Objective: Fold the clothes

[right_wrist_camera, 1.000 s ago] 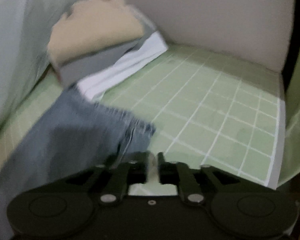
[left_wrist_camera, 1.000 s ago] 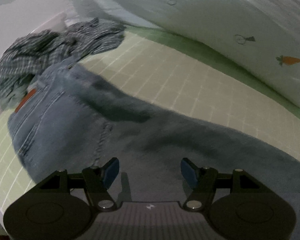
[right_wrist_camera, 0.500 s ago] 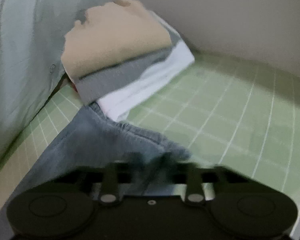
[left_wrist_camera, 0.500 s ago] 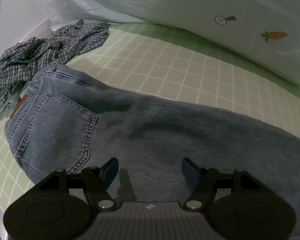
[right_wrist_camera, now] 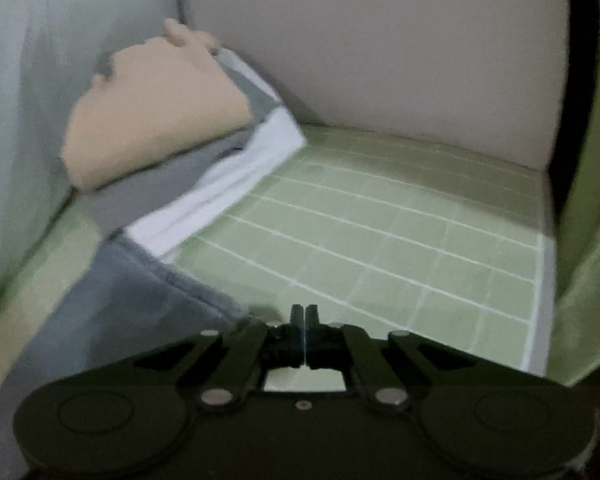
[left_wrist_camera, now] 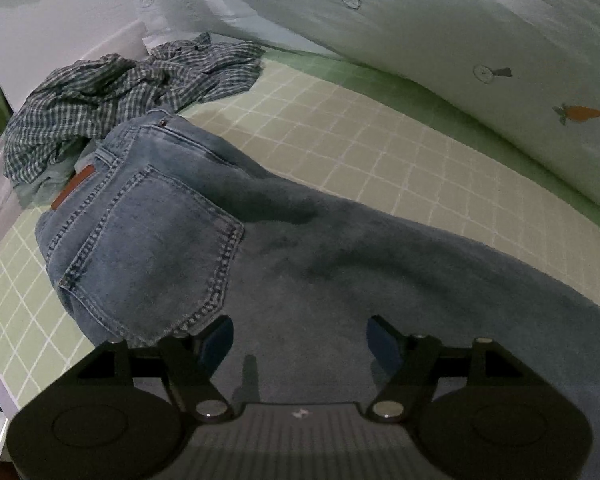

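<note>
hovering left gripper spread above jeans; right gripper closed

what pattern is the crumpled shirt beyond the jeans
A blue-and-white check on the crumpled cotton shirt, clearest in the left wrist view.

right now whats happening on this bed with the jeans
A person with tongs in each hand is partway through folding a pair of jeans laid out on the green checked sheet. The left tongs hover open over the seat area near the back pocket, gripping nothing. The right tongs are shut at the leg-hem end; whether they pinch any denim cannot be seen. A crumpled plaid shirt waits beyond the waistband, and a folded stack sits past the hem.
</note>
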